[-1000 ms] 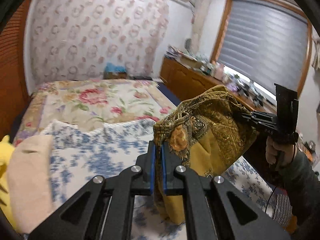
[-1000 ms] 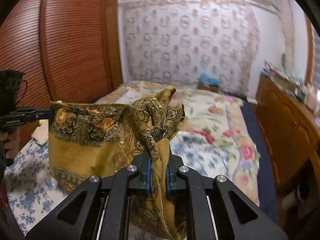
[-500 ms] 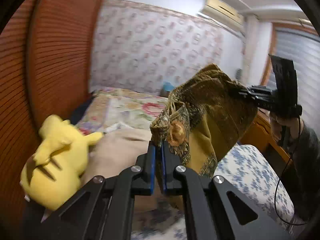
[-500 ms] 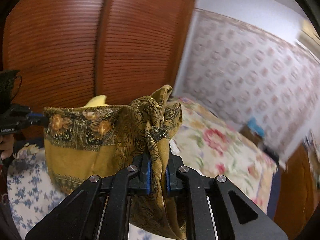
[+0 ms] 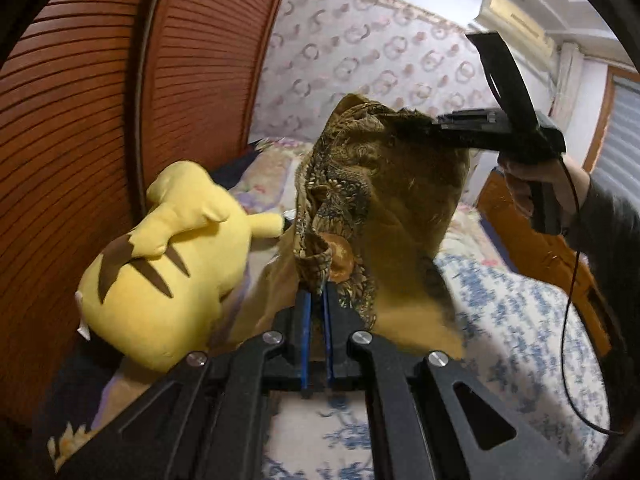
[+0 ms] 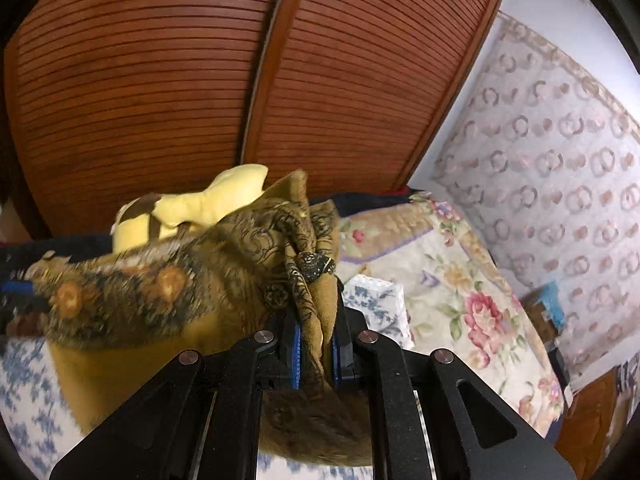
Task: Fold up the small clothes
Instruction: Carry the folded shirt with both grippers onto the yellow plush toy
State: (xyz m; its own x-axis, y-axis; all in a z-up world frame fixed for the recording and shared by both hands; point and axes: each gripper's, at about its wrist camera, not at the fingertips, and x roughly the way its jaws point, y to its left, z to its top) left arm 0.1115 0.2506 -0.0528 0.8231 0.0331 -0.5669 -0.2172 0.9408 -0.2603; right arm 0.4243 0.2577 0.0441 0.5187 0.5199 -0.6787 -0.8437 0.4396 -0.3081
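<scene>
The left gripper (image 5: 316, 300) jaws pinch one corner of the mustard patterned cloth (image 5: 384, 208); the right gripper (image 6: 316, 344) jaws pinch another. Both have swung toward the yellow plush toy (image 5: 172, 256) and wardrobe (image 6: 160, 72), carrying the cloth airborne, unfolded, above the bed (image 5: 520, 320).

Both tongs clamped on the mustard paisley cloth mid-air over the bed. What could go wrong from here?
1. The cloth hangs right beside the yellow plush toy; lowering here could drape over it or knock it.
2. The left tongs pinch only a bunched edge, so it may slip out.
3. The right tongs hold a twisted wad, so any fold laid on the blue floral sheet will likely come out uneven.
</scene>
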